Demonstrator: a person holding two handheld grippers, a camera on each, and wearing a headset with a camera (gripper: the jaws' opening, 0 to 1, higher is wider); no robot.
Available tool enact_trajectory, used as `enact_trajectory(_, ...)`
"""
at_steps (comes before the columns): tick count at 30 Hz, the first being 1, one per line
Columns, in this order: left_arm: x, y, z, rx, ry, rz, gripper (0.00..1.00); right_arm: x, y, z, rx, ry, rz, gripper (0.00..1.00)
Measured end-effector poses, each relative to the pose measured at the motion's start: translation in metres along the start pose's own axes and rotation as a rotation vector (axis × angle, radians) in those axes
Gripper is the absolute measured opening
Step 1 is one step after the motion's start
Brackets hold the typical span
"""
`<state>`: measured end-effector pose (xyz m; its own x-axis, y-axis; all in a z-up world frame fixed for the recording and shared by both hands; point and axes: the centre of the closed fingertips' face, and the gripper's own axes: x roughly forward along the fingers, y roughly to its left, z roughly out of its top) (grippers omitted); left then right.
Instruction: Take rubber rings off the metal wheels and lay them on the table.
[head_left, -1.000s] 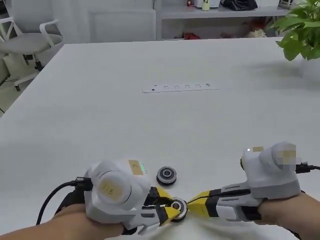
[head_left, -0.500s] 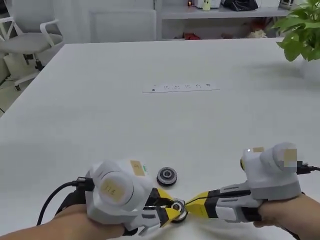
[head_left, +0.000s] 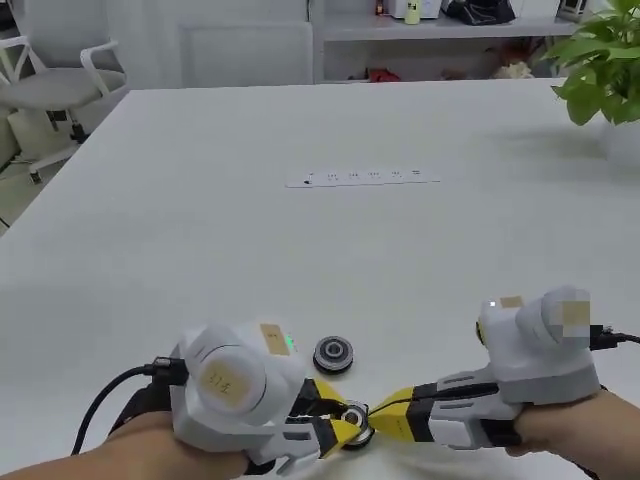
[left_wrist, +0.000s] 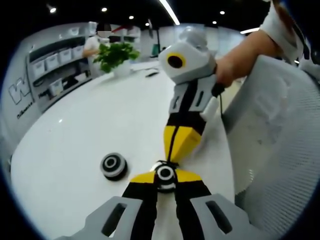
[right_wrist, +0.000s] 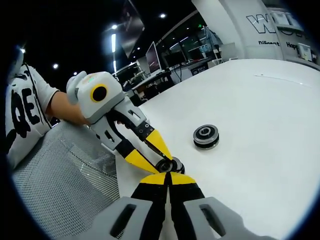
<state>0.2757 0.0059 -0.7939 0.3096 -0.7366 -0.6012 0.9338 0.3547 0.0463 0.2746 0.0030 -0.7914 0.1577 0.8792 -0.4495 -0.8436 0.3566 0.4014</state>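
Observation:
A small metal wheel with a black rubber ring is held just above the white table near its front edge. My left gripper is shut on this wheel from the left. My right gripper comes in from the right, its yellow tips closed on the rim of the wheel, where the rubber ring sits. In the left gripper view the right gripper reaches down to the wheel. A second wheel with its ring on lies flat on the table just behind.
A white power strip lies mid-table. A green plant stands at the far right. A white office chair is beyond the table's left corner. A grey mesh chair back is close behind the grippers.
The right gripper has sunk a little toward the near edge. The held wheel and the left gripper stay almost where they were. The second wheel has not moved.

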Motion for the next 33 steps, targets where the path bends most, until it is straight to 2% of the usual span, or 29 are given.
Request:
enact_trajectory(19, 0.000, -0.003, 0.000, 0.010, 0.003, -0.012, 0.13, 0.002, 0.006, 0.000, -0.002, 0.009, 0.021, 0.00)
enact_trajectory(21, 0.000, -0.004, 0.000, 0.010, 0.003, -0.014, 0.13, 0.002, 0.010, 0.002, -0.004, 0.007, 0.033, 0.00)
enact_trajectory(22, 0.000, -0.005, 0.001, 0.012, 0.001, -0.015, 0.13, 0.004, 0.020, 0.006, 0.005, -0.016, 0.086, 0.00)
enact_trajectory(23, 0.000, -0.005, 0.001, 0.014, 0.002, -0.015, 0.13, 0.005, 0.026, 0.008, 0.016, -0.020, 0.100, 0.00)
enact_trajectory(24, 0.000, -0.004, 0.001, 0.014, 0.001, -0.014, 0.13, 0.004, 0.021, 0.007, -0.030, -0.001, 0.070, 0.00)
enact_trajectory(31, 0.000, -0.004, 0.001, 0.007, -0.013, -0.022, 0.13, 0.001, 0.012, 0.004, -0.018, -0.012, 0.045, 0.00)
enact_trajectory(33, 0.000, -0.004, 0.002, -0.023, -0.017, -0.030, 0.13, 0.001, 0.010, 0.003, -0.040, -0.007, 0.034, 0.00)
